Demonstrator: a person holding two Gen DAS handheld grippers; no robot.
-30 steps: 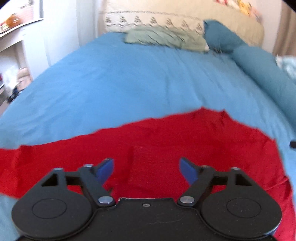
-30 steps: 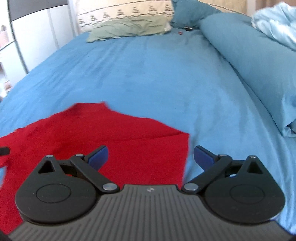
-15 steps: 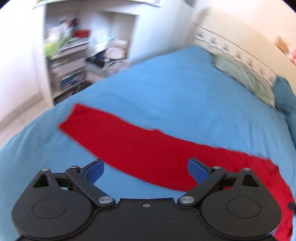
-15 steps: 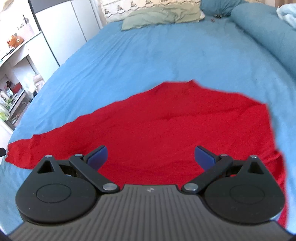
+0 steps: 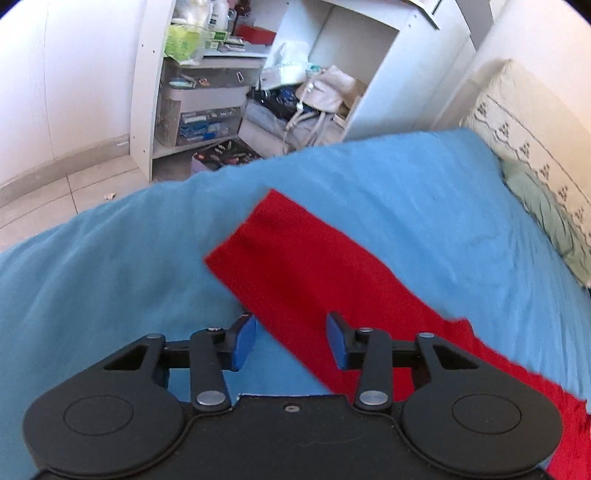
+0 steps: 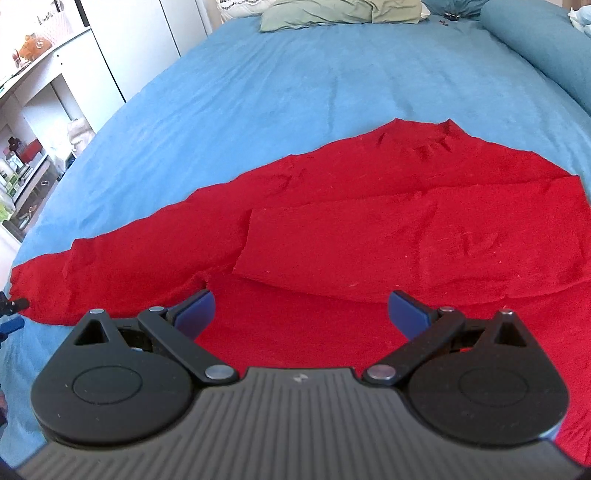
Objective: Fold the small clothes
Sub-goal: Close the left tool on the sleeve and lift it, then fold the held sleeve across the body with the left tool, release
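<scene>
A red long-sleeved top (image 6: 369,236) lies flat on the blue bed sheet (image 6: 295,74). One sleeve is folded across its body; the other sleeve (image 5: 295,258) stretches out to the left toward the bed edge. My left gripper (image 5: 290,338) is open and empty, hovering over the near edge of that outstretched sleeve. My right gripper (image 6: 301,312) is wide open and empty above the lower body of the top. The left gripper's tip also shows at the left edge of the right wrist view (image 6: 11,314).
White shelves (image 5: 207,92) with boxes and bags stand on the floor beyond the bed's left edge. A green pillow (image 6: 332,13) and a patterned cushion (image 5: 535,129) lie at the head. A rolled blue duvet (image 6: 546,40) lies along the right side.
My left gripper swung left from the top's body out to the sleeve end and narrowed its opening. My right gripper shifted left over the body.
</scene>
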